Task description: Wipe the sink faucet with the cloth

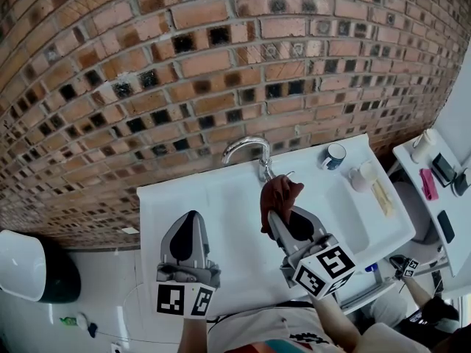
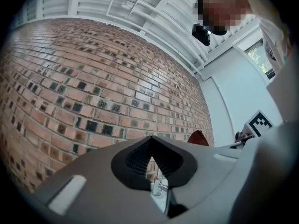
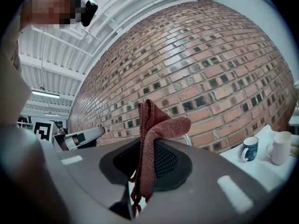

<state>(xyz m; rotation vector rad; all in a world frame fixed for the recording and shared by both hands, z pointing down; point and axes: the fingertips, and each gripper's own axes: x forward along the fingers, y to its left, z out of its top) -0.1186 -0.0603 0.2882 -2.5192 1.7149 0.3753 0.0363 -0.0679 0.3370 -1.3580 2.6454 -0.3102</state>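
A curved chrome faucet point(image 1: 246, 147) rises at the back of the white sink point(image 1: 221, 197), against the brick wall. My right gripper point(image 1: 277, 213) is shut on a reddish-brown cloth point(image 1: 279, 195), held up just in front of the faucet's base. In the right gripper view the cloth point(image 3: 152, 134) is pinched between the jaws and flops over to the right. My left gripper point(image 1: 190, 218) hangs over the sink's left part, shut and empty. Through its jaws point(image 2: 150, 143) I glimpse a bit of the faucet point(image 2: 161, 186) and the cloth point(image 2: 198, 137) off to the right.
A dark blue mug point(image 1: 333, 156), a white mug point(image 1: 361, 176) and a yellowish item point(image 1: 381, 197) stand on the sink's right ledge. A white side shelf point(image 1: 412, 169) with small objects is at the far right. A black-and-white bin point(image 1: 29, 267) sits on the floor at left.
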